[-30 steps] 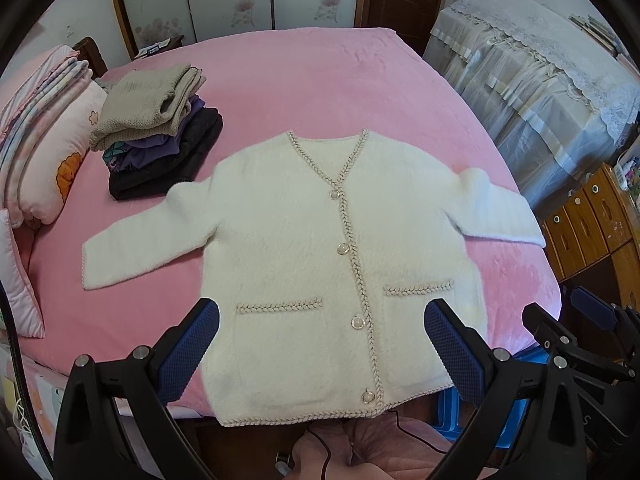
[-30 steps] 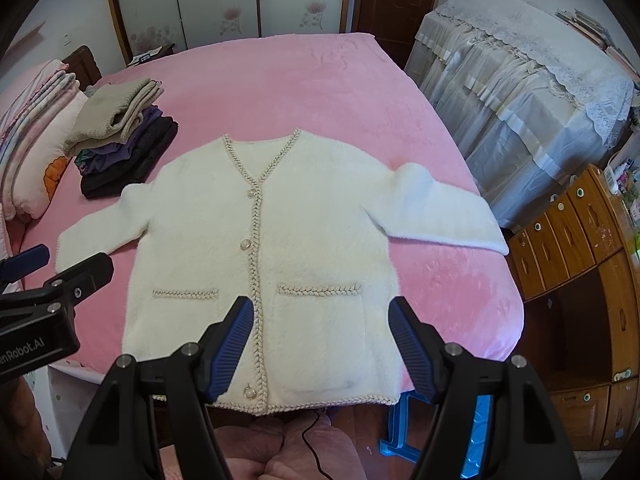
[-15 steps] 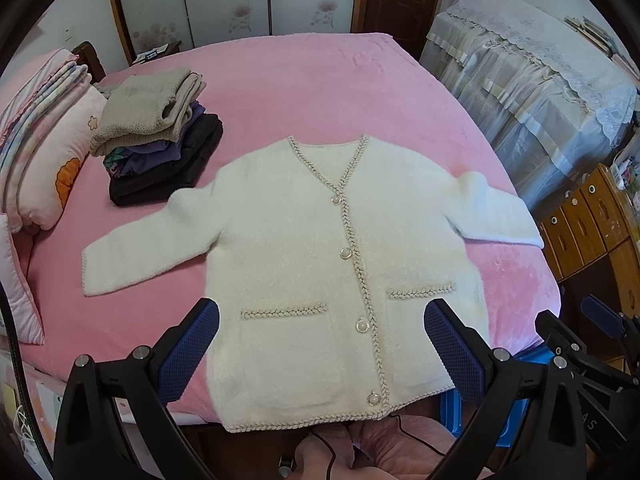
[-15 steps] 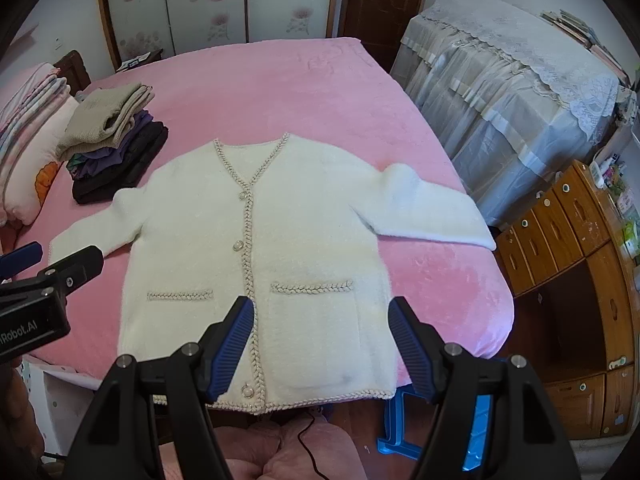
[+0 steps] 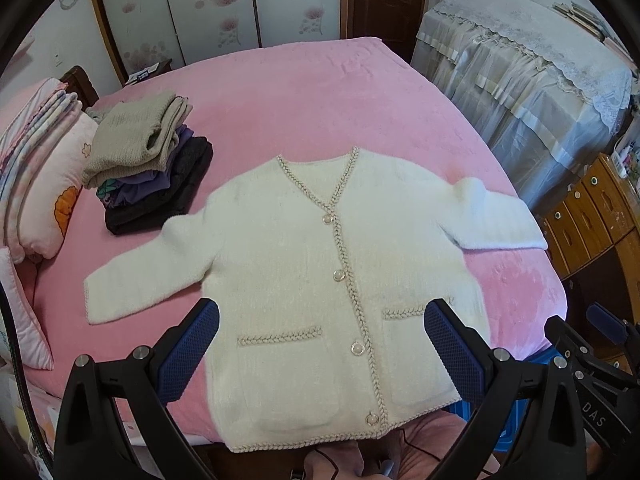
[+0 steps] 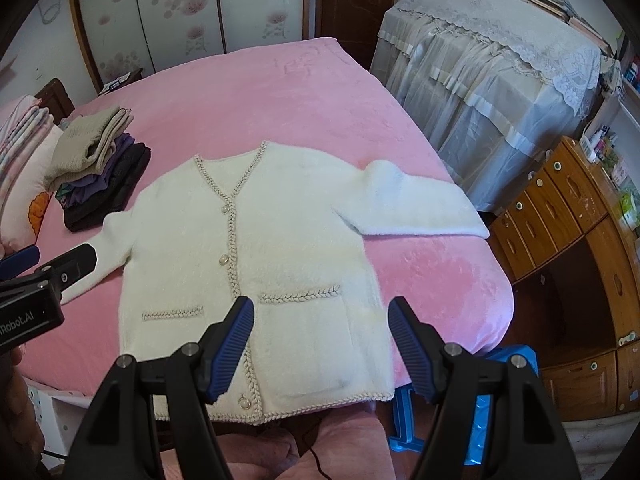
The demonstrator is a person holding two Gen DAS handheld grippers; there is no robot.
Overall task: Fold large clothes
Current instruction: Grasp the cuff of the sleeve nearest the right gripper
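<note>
In the left wrist view, the left gripper [image 5: 320,346] has its jaws spread wide and holds nothing. The cream cardigan [image 5: 304,264] lies flat and buttoned on the pink bed [image 5: 340,92]; its lower body shows between the two blue fingers [image 5: 188,350], the hem nearer than the tips, the neckline and both sleeves beyond them. A stack of folded clothes [image 5: 148,164] sits far beyond the left finger.

In the right wrist view, the right gripper [image 6: 322,348] is likewise wide apart and empty. The cardigan's right pocket area lies between its fingers [image 6: 230,346]; the button band passes by the left one.
</note>
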